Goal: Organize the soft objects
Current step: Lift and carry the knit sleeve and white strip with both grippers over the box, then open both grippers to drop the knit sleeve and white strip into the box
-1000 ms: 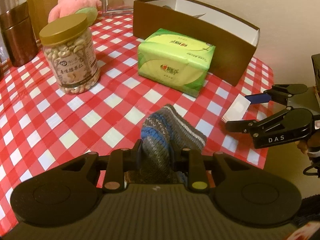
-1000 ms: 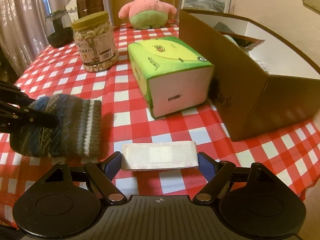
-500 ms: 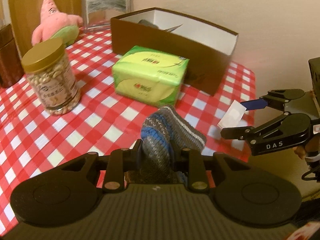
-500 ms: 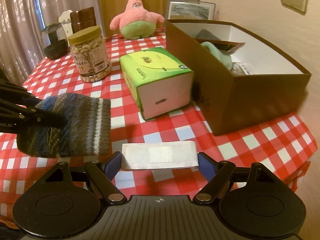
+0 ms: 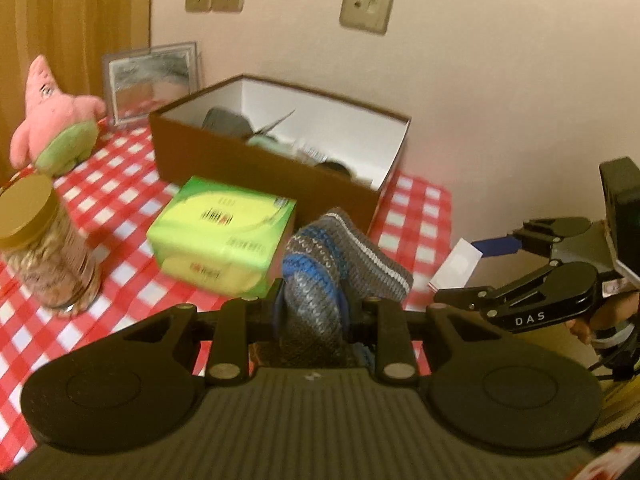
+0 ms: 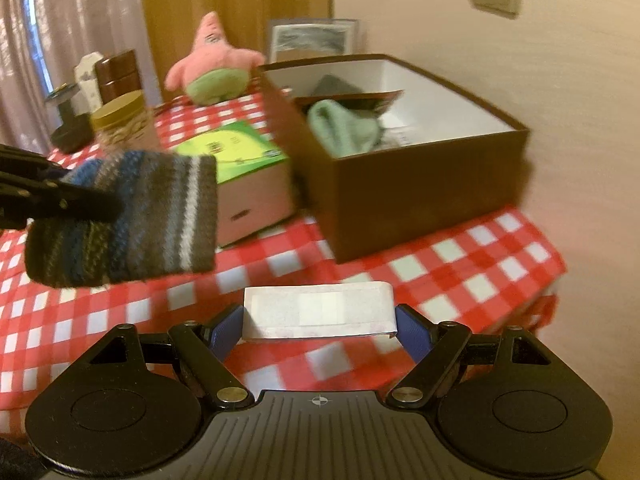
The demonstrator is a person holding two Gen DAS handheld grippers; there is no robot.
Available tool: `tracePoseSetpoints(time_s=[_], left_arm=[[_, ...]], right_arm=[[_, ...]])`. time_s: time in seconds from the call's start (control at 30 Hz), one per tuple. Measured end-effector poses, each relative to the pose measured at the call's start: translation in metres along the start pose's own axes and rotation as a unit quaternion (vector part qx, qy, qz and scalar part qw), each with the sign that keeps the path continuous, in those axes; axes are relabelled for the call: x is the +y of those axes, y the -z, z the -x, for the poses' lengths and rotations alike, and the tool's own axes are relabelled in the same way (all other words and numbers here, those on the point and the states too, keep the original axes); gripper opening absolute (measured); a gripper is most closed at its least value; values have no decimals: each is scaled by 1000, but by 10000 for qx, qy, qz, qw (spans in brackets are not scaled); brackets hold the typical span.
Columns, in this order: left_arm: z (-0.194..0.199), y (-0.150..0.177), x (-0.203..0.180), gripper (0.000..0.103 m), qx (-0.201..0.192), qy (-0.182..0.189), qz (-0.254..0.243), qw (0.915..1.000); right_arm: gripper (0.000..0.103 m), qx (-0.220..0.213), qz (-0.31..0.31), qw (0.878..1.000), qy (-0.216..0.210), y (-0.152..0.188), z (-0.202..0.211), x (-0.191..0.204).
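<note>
My left gripper (image 5: 310, 300) is shut on a grey-and-blue striped knit sock (image 5: 320, 264), which hangs clear of the red checked tablecloth (image 5: 120, 264). The right wrist view shows that sock (image 6: 140, 216) at the left, pinched by the left gripper (image 6: 80, 200). My right gripper (image 6: 320, 320) is shut, jaws wide, on a flat white packet (image 6: 320, 314) held end to end between its blue pads. From the left wrist, this gripper (image 5: 480, 268) and its packet (image 5: 456, 264) hover off the table's right edge. A brown box (image 6: 420, 184) with white inside stands beyond, holding a mint cloth (image 6: 344, 128) and dark items.
A green tissue pack (image 5: 224, 232) lies against the box's (image 5: 260, 168) front wall. A jar of nuts (image 5: 40, 248) stands at the left. A pink star plush (image 5: 52, 120) and a picture frame (image 5: 150, 76) sit at the back. The wall is close behind the box.
Both grippers have risen with their loads and moved toward the brown box, so both views now look down into it. Neither grip has changed.
</note>
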State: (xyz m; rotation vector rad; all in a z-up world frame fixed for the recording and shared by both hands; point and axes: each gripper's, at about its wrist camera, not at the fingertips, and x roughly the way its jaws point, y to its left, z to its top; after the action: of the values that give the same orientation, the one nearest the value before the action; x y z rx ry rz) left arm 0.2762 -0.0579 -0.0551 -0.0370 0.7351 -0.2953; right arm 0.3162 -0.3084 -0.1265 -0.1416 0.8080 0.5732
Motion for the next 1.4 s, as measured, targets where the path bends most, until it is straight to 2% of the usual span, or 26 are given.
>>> tracePoseSetpoints(time_s=[0.3, 0.5, 0.73, 0.87, 1.07, 1.27, 1.33, 1.4], left_arm=[[-21, -43, -24, 24, -242, 167, 278, 9992], [-47, -78, -32, 24, -290, 133, 650, 9974], [-83, -119, -29, 24, -406, -287, 1049, 9932], [-110, -134, -25, 24, -362, -535, 1239, 9902], [-148, -145, -20, 25, -184, -699, 1396, 9876], [-180, -146, -13, 34, 82, -784, 1491, 9857], [-187, -147, -9, 40, 185, -783, 1495, 9855], [-191, -146, -7, 41, 221, -836, 1480, 9852]], right_arm=[[81, -257, -105, 9984, 485, -23, 18, -50], [81, -546, -117, 9967, 591, -53, 20, -80], [81, -852, 112, 9953, 451, -97, 6, -105], [81, -846, 310, 9955, 303, -117, -13, -114], [81, -742, 511, 9959, 113, -138, -45, -126], [81, -638, 637, 9959, -42, -150, -69, -134], [81, -604, 658, 9960, -85, -153, -76, -137], [81, -566, 682, 9960, -117, -154, -80, -139]])
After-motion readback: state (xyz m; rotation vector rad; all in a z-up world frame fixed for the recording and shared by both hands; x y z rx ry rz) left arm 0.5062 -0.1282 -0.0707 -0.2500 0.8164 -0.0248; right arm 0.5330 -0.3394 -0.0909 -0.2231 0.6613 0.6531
